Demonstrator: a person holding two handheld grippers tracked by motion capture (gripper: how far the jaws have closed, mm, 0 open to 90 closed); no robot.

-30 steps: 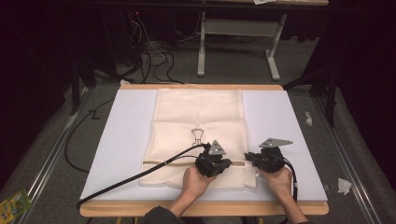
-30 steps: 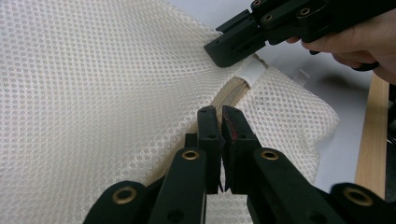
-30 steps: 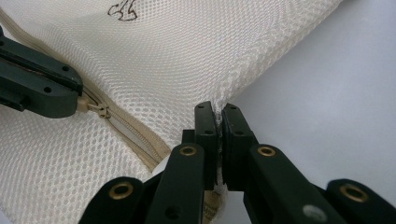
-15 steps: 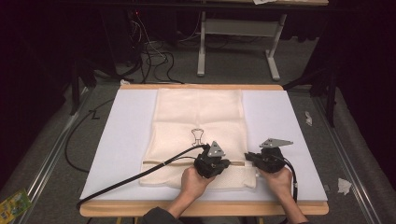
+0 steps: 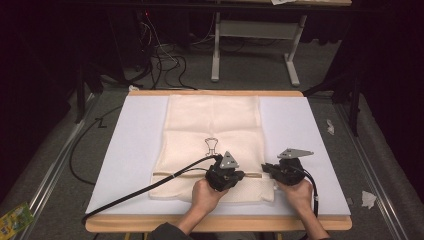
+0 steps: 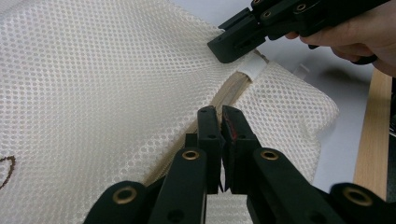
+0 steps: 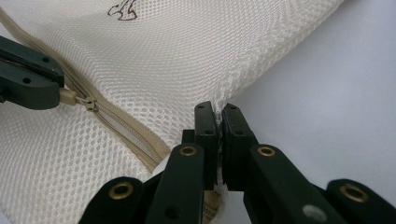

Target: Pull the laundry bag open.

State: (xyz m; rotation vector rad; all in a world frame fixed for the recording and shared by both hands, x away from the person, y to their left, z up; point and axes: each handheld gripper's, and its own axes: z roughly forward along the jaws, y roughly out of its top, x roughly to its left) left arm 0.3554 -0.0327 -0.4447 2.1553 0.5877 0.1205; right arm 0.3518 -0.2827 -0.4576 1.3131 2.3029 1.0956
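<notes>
A cream mesh bag (image 5: 212, 135) lies flat on the white board (image 5: 135, 145), with a zipper (image 7: 121, 133) running across near its front end. My left gripper (image 5: 242, 175) is shut on the tan zipper pull (image 7: 70, 97); its jaws (image 6: 221, 122) stand together over the zipper line. My right gripper (image 5: 265, 169) is shut on the bag's right edge at the zipper's end, where a white tab (image 6: 252, 71) shows under its fingertips (image 6: 233, 44). In the right gripper view its jaws (image 7: 218, 117) pinch the mesh edge. The two grippers face each other, a short way apart.
The left gripper's black cable (image 5: 140, 192) trails left across the board. The wooden table edge (image 5: 215, 223) runs along the front. A small hanger print (image 5: 211, 146) marks the bag. Grey stand legs (image 5: 216, 50) and cables are on the floor behind the table.
</notes>
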